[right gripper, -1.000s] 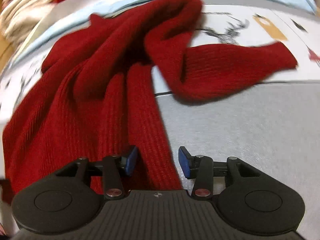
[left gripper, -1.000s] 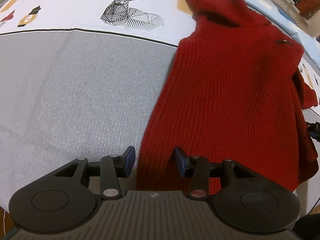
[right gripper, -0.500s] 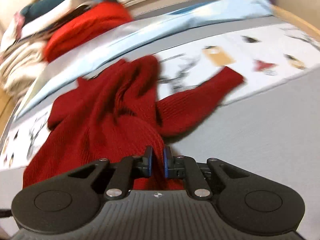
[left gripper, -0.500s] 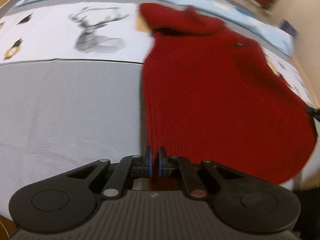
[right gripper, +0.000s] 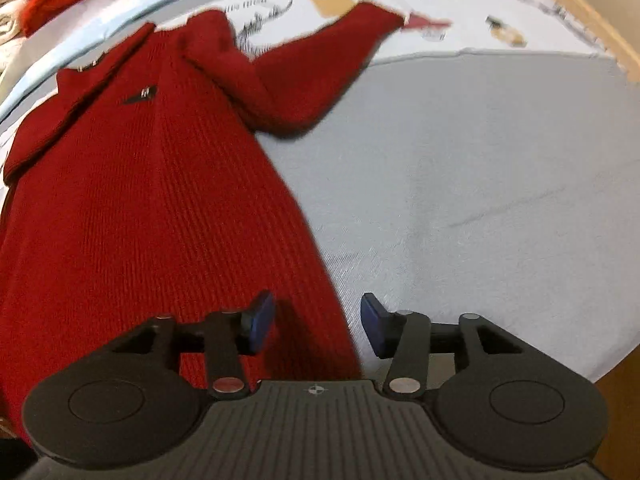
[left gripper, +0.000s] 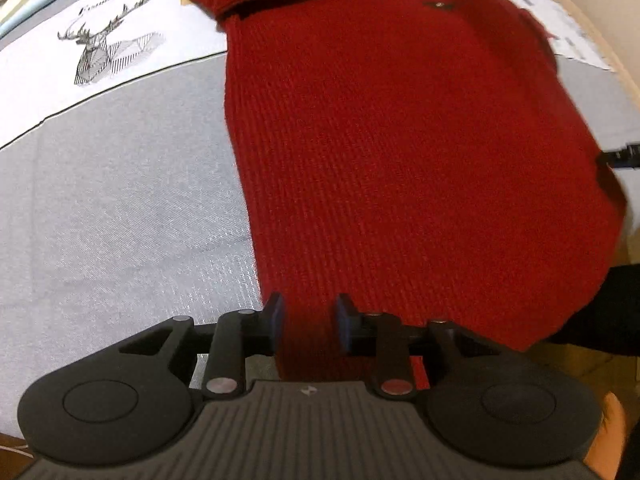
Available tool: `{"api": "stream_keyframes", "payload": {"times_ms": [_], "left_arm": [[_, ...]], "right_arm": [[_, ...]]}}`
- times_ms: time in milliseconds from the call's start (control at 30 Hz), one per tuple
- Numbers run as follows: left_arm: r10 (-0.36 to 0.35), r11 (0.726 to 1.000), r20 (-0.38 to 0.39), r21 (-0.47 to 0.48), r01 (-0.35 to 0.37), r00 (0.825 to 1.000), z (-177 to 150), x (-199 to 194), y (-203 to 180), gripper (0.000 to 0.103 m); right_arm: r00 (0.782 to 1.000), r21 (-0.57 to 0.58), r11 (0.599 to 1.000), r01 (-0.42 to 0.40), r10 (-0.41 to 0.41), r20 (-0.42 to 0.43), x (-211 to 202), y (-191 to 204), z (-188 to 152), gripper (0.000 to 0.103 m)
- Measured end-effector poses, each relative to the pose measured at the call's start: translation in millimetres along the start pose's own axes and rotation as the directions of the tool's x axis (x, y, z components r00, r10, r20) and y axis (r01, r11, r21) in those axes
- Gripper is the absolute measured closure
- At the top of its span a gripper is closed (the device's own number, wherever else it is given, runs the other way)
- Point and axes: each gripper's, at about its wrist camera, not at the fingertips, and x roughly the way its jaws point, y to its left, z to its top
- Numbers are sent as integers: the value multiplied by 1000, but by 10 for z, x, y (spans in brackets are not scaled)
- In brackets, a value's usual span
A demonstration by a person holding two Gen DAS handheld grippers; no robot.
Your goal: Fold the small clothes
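A red knitted sweater [left gripper: 400,140] lies spread flat on the grey bed cover [left gripper: 120,220], collar at the far end. My left gripper [left gripper: 308,320] hangs over the near left corner of its hem. Its jaws are opening, the fabric lies between them, and the pads do not pinch it. In the right wrist view the sweater [right gripper: 140,200] fills the left half, with one sleeve [right gripper: 320,64] stretched out to the far right. My right gripper [right gripper: 316,320] is over the hem's right corner, jaws opening, with the sweater's edge running between the pads.
A white sheet panel with a deer print [left gripper: 104,52] lies beyond the grey cover. A pile of other clothes [right gripper: 60,0] sits at the far left. The wooden bed edge [right gripper: 580,8] runs along the right. A finger of the right gripper [left gripper: 620,156] shows at the sweater's right side.
Both grippers shut on the sweater's hem half a second ago, and their jaws now stand apart. The crumpled sweater now lies stretched out flat, and its sleeve has straightened.
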Motion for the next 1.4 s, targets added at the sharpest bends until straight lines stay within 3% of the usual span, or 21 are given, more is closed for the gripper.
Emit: {"api": "stream_keyframes", "payload": {"times_ms": [67, 133, 200, 267, 300, 367, 500, 633, 900, 967, 1000, 1067, 1133, 1167, 1200, 1267, 1300, 1333, 1400], "left_arm": [[32, 999, -47, 19, -31, 998, 23, 116, -59, 72], [90, 994, -87, 62, -84, 992, 34, 208, -153, 72], [114, 992, -59, 64, -110, 992, 90, 168, -219, 72], [104, 994, 17, 19, -104, 994, 179, 34, -223, 72], [99, 995, 55, -4, -99, 994, 223, -37, -214, 72], [100, 994, 106, -55, -94, 989, 317, -137, -201, 72], [105, 990, 137, -104, -91, 985, 458, -192, -213, 72], [84, 991, 167, -117, -65, 982, 593, -216, -259, 72], [71, 990, 152, -133, -51, 986, 740, -120, -285, 72], [76, 990, 151, -133, -56, 986, 767, -91, -275, 72], [77, 989, 153, -134, -57, 985, 799, -78, -275, 72], [81, 989, 148, -137, -61, 986, 844, -40, -275, 72], [92, 987, 138, -143, -72, 986, 874, -8, -280, 72], [95, 987, 135, -143, -75, 986, 882, -2, -284, 72], [96, 987, 131, -141, -78, 987, 897, 13, -293, 72], [96, 988, 129, -134, -79, 987, 931, 42, -310, 72], [95, 989, 128, -129, -78, 987, 943, 51, -325, 72], [94, 989, 126, -125, -78, 988, 958, 64, -337, 72], [94, 989, 123, -123, -79, 988, 995, 92, -350, 72]], "right_arm": [[999, -32, 999, -11, 9, -50, 94, 36, -80, 54], [995, -138, 990, 11, -24, -94, 210, 176, -154, 58], [994, -220, 974, 61, -79, -71, 235, 291, -165, 58], [999, -116, 993, 34, -35, -5, 146, 217, -73, 59], [997, -28, 1000, -8, 11, 83, 33, 131, -9, 59], [970, 96, 992, -87, 63, 234, -133, -35, 72, 59], [929, 231, 957, -175, 83, 360, -150, -247, 312, 67], [918, 297, 929, -221, 96, 384, 150, -390, 652, 65], [942, 359, 911, -202, 80, 327, 944, -523, 1209, 64], [935, 293, 941, -172, 62, 348, 1000, -440, 1357, 75], [934, 253, 955, -156, 59, 352, 1029, -400, 1454, 92], [922, 206, 965, -162, 74, 379, 1040, -381, 1639, 92], [879, 254, 952, -169, 29, 475, 887, -533, 1799, 93], [840, 299, 934, -194, 0, 543, 751, -664, 1874, 93], [776, 332, 915, -230, -34, 630, 588, -811, 1913, 93], [622, 391, 898, -201, -192, 759, 333, -1049, 1875, 93], [602, 439, 883, -168, -261, 755, 320, -1168, 1867, 93], [624, 504, 852, -145, -316, 715, 391, -1333, 1855, 93], [737, 604, 787, -127, -332, 588, 706, -1620, 1786, 92]]}}
